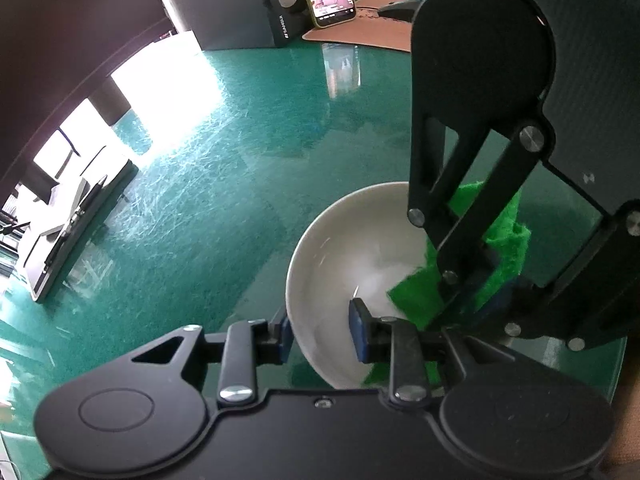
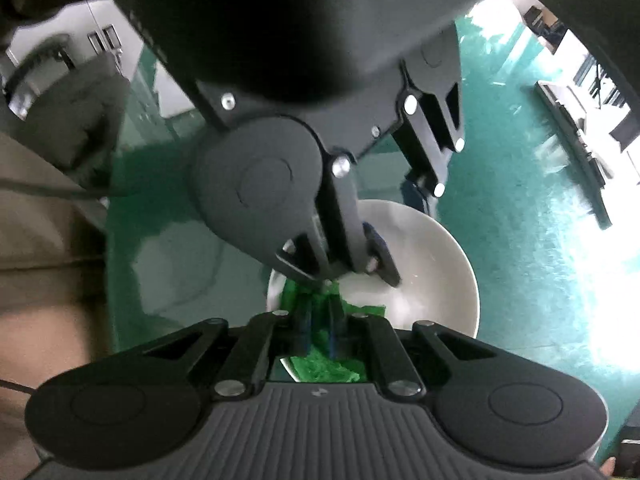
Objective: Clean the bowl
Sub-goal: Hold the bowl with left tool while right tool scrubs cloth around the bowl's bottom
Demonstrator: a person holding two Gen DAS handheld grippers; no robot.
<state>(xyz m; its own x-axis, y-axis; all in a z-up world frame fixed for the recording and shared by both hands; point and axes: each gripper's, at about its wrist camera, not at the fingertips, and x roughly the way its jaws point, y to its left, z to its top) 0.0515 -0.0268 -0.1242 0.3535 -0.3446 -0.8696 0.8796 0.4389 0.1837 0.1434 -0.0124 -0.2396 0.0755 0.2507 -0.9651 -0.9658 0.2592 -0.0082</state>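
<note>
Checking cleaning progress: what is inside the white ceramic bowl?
Inside the white ceramic bowl: a green scouring cloth pinched by the right gripper, plus one left gripper finger. The bottom beneath the cloth is covered.

The bowl (image 1: 340,248) looks like glossy white glazed ceramic. The cloth (image 1: 416,300) pinched in the right gripper (image 2: 320,320) is fuzzy green fabric, perhaps felt. Under both grippers the table (image 1: 240,160) is shiny green, finely scratched. The left gripper (image 1: 320,332) is matt black plastic with bright metal screws.

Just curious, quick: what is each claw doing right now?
Left gripper: closed on the white bowl's rim.
Right gripper: closed on the green cloth.
</note>
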